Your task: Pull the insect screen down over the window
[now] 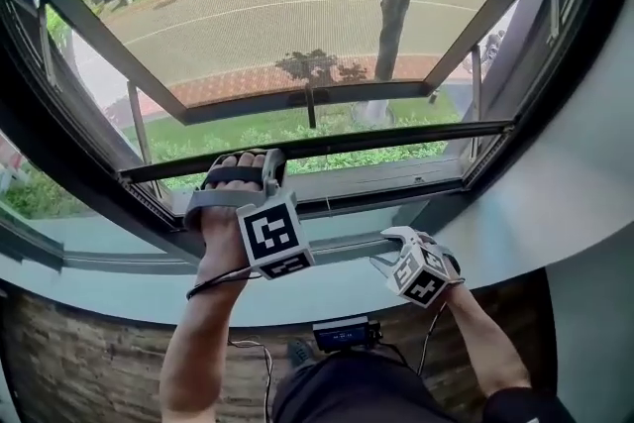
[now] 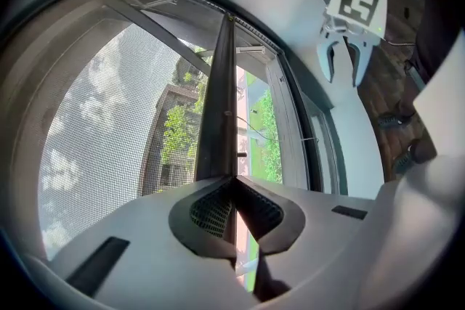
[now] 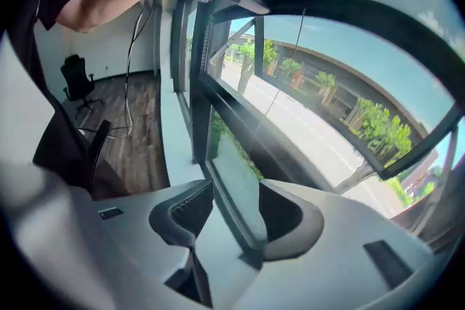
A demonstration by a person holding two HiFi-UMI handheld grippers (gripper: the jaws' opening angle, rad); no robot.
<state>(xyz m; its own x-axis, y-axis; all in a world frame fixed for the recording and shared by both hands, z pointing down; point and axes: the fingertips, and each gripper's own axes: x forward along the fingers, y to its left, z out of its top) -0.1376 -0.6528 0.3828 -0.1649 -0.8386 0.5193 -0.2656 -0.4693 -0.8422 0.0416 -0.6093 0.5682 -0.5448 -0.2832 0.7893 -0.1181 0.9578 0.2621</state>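
Observation:
The insect screen (image 1: 297,25) is a fine mesh across the window, ending in a dark bottom bar (image 1: 396,136) that hangs a little above the lower window frame (image 1: 376,198). My left gripper (image 1: 243,163) reaches up to that bar near its left part and is shut on it. In the left gripper view the bar (image 2: 218,105) runs straight out from between the closed pads of the left gripper (image 2: 232,181), with mesh (image 2: 94,120) to its left. My right gripper (image 1: 388,251) rests low by the sill, open. In its own view the right gripper (image 3: 232,210) has a frame rail (image 3: 240,185) in the wide gap between its pads.
The curved pale sill (image 1: 495,243) runs below the frame. Outside, the glass sash (image 1: 327,99) stands swung outward over grass and a road. A small device with a screen (image 1: 342,334) and cables hang at the person's waist. An office chair (image 3: 76,76) stands on the wooden floor behind.

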